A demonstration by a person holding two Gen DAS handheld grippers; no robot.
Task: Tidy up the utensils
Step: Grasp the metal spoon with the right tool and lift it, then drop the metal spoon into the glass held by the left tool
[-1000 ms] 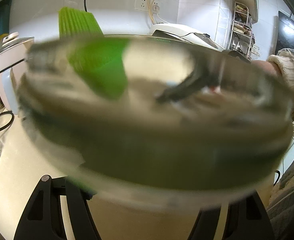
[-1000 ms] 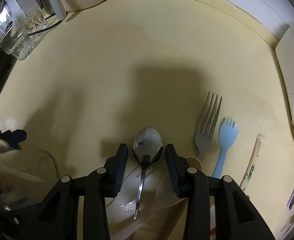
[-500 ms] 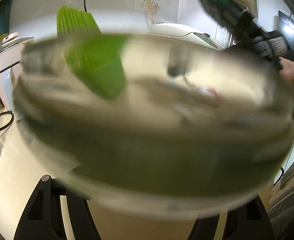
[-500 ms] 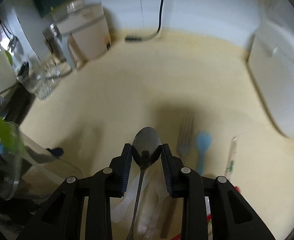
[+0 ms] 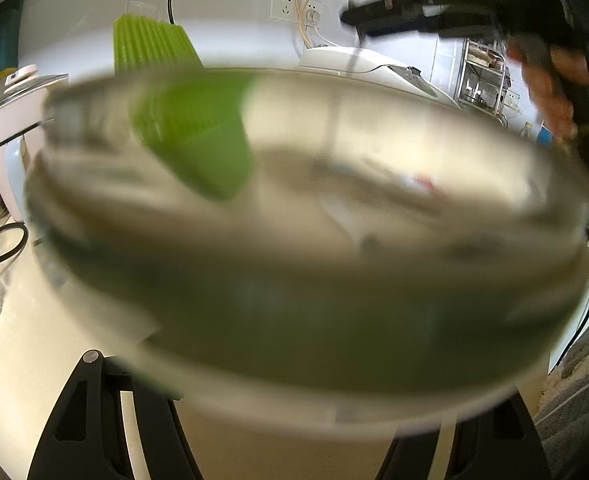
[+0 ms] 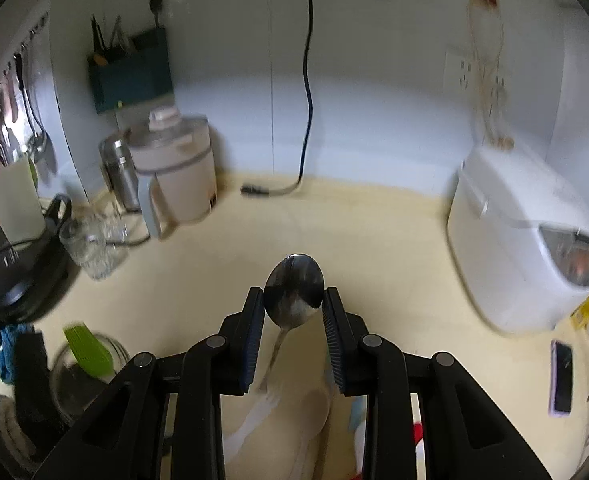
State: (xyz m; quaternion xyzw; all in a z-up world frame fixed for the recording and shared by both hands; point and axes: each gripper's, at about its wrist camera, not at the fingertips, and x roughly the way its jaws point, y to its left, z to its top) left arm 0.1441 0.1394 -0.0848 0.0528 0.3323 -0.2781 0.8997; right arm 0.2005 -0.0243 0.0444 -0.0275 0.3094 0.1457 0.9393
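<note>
Now the spoon point(image 6: 293, 290) is pinched by its bowl between the right hand-held gripper's point(image 6: 293, 312) pads, handle dangling below, so it could be twisted loose short of the glass jar point(image 5: 294, 240) gripped by the left hand-held gripper point(image 5: 294, 432).

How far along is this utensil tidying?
Early on. Done: a green silicone brush stands in the glass jar held by the left gripper. In hand: the right gripper holds a metal spoon. Left: a white plastic fork on the counter.
</note>
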